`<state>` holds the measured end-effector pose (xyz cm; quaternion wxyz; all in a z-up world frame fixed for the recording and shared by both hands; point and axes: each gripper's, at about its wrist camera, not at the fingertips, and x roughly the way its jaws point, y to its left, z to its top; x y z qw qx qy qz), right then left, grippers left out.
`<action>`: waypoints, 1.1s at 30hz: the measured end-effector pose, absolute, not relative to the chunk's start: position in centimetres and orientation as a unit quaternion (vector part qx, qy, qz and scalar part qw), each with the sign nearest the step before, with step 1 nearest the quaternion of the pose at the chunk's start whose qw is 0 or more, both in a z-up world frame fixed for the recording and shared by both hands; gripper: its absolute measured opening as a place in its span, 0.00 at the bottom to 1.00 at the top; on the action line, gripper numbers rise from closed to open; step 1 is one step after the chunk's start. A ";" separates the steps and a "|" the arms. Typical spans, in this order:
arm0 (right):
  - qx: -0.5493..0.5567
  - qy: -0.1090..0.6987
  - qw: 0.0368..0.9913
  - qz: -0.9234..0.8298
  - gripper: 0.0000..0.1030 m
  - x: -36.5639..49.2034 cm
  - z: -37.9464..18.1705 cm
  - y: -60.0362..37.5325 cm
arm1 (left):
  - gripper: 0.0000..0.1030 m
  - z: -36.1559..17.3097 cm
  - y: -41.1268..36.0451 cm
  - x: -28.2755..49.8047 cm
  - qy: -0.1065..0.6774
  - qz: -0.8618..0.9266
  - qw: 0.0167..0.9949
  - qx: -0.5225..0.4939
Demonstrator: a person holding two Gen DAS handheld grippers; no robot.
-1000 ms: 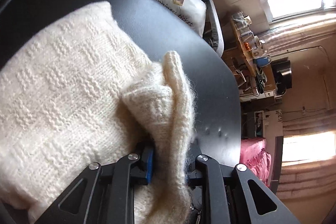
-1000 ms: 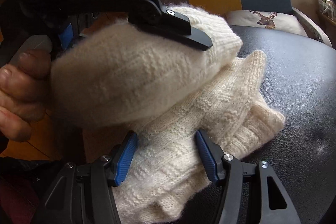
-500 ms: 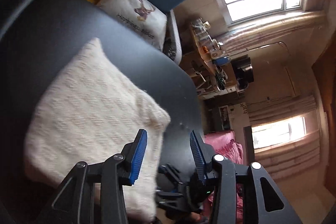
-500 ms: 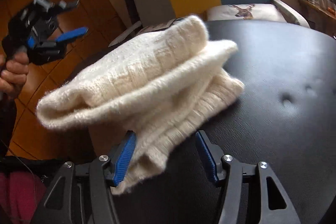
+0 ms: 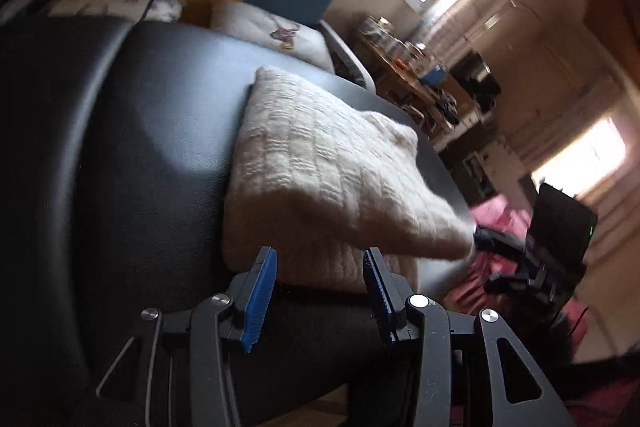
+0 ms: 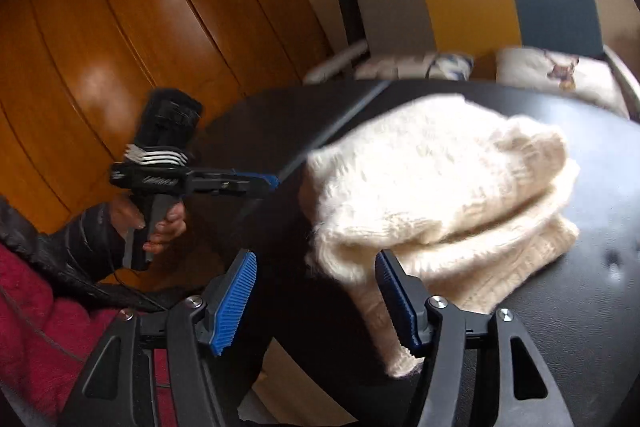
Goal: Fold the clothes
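Note:
A cream knit sweater (image 5: 320, 163) lies folded in a thick bundle on the round black table (image 5: 140, 131). My left gripper (image 5: 318, 259) is open just short of the bundle's near edge, nothing between its blue pads. In the right wrist view the sweater (image 6: 440, 187) sits to the right. My right gripper (image 6: 316, 263) is open, and the bundle's loose lower corner hangs against its right pad (image 6: 394, 299). A hand (image 6: 160, 223) holds the left gripper (image 6: 256, 183) beyond the table's left edge. The right gripper (image 5: 500, 243) shows by the sweater's right corner.
A chair with a yellow and blue back (image 6: 500, 3) and a deer-print cushion (image 6: 560, 71) stands behind the table. Orange wooden doors (image 6: 120, 47) fill the left. A cluttered shelf (image 5: 412, 67) and pink fabric (image 5: 504, 223) lie to the right of the table (image 6: 600, 307).
My left gripper let go of the sweater and drew back off the table's edge. The right gripper also backed away. The sweater now rests folded on the table.

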<state>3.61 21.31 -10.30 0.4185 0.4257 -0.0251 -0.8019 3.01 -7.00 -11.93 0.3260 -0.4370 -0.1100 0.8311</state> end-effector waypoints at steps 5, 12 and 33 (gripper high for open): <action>0.452 -0.075 0.401 -0.793 0.62 1.6 -12.3 20.7 | 0.44 -14.2 -2.8 2.4 0.048 0.845 0.330 -0.417; 0.502 -0.172 0.347 -0.773 0.52 -0.2 -16.9 23.8 | 0.42 -16.8 -1.4 1.4 0.120 0.842 0.328 -0.412; 0.442 -0.119 0.216 -0.862 0.19 -2.5 -12.2 19.7 | 0.42 -17.2 -2.4 1.2 0.078 0.816 0.366 -0.440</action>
